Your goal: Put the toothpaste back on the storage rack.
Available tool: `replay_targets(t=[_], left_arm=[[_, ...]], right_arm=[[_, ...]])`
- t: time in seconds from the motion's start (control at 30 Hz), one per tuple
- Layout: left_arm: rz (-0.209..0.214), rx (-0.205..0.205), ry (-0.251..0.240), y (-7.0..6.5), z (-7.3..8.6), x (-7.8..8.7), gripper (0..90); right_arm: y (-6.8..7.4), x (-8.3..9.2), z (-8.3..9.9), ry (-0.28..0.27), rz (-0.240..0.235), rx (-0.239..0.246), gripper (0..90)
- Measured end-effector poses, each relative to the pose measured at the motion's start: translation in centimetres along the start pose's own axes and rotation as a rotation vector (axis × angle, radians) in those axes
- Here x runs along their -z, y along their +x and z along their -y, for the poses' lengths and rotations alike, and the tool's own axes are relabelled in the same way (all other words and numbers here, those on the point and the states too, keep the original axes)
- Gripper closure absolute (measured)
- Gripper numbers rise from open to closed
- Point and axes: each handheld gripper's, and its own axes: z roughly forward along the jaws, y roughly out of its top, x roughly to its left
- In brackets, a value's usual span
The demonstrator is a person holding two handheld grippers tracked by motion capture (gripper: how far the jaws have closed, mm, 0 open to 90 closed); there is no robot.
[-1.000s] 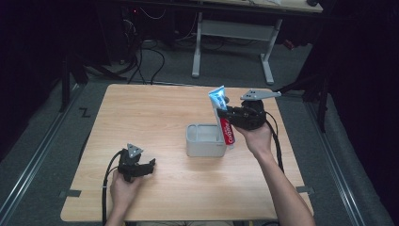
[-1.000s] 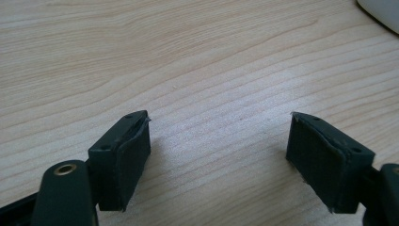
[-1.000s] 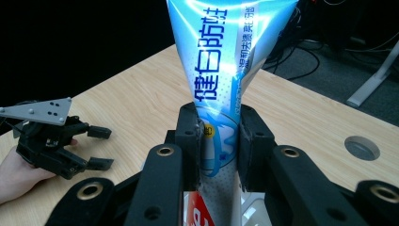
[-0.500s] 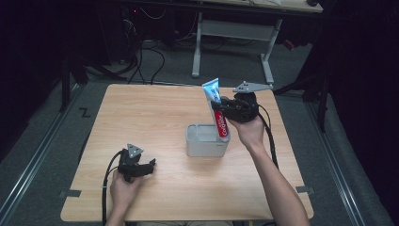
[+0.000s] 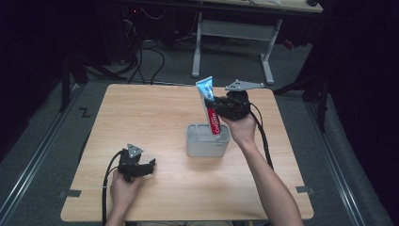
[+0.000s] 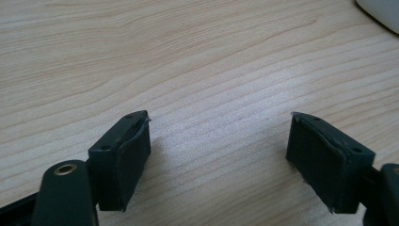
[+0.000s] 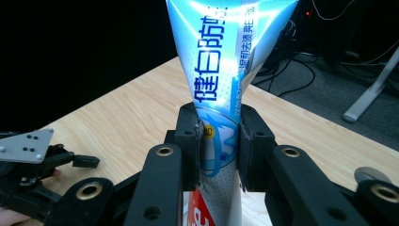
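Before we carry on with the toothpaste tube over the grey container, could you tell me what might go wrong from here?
1. The right tongs pinch the toothpaste tube mid-body, so a hard squeeze could dent it or let it slip.
2. The tube hangs tilted, its lower end at the grey container; lowered further, it might catch the rim and tip or push the container.
3. The left tongs rest open on the table, away from the container, so nothing steadies it.

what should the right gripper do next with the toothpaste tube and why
Probably lower it a little further, then open. The right gripper is shut on the toothpaste tube, which stands nearly upright with its lower end at the grey container, apparently just inside the rim. The left gripper rests open on the table.
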Motion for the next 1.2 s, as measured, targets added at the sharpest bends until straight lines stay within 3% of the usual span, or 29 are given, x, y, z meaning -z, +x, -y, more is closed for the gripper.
replay_targets(t=[0.47,1.2], left_arm=[[0.000,0.000,0.000,0.0,0.0,0.0,22.5],[-0.001,-0.003,0.002,0.0,0.0,0.0,22.4]], right_arm=[[0.8,-1.8,0.5,0.043,0.022,0.038,73.1],[0.9,-2.9,2.0,0.092,0.035,0.036,72.9]])
